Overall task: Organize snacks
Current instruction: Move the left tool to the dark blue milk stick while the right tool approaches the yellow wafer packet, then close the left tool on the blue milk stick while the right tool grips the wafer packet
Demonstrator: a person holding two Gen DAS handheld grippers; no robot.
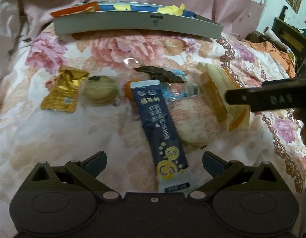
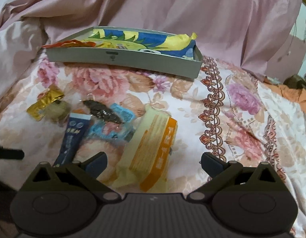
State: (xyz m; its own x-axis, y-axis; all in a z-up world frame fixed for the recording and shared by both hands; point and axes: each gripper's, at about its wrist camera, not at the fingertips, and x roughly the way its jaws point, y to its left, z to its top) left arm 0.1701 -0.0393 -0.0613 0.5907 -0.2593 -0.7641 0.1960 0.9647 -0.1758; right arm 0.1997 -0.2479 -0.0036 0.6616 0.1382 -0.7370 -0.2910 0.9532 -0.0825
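Both grippers are wide open with nothing in them as we hover over the snack pile on the floral bedspread (image 1: 53,138). Our left gripper (image 1: 154,163) sits low and level, pointing straight down the length of the dark blue stick sachet (image 1: 156,123) with the yellow Ca and Se circles, whose near end lies between the spread fingers without touching either one. Our right gripper (image 2: 153,164) hangs over the yellow-and-orange packet (image 2: 153,148), which runs up between its fingers too, again with no contact we can see. Left view gives us stuff the right one blurs or cuts off: a gold foil wrapper (image 1: 61,93), a round greenish cookie (image 1: 99,92) just beside it, a pale rice cracker (image 1: 192,123) tucked under the sachet's right side, plus the right gripper's dark finger poking in from the right edge over the yellow packet. Right view looks down into the grey tray (image 2: 121,56) at the back, showing a blue-and-yellow bag (image 2: 145,39) filling most of it and an orange wrapper (image 2: 73,43) hanging over its left corner. A dark leaf-shaped snack (image 2: 102,111) lies on a light blue packet (image 2: 121,117) mid-pile.
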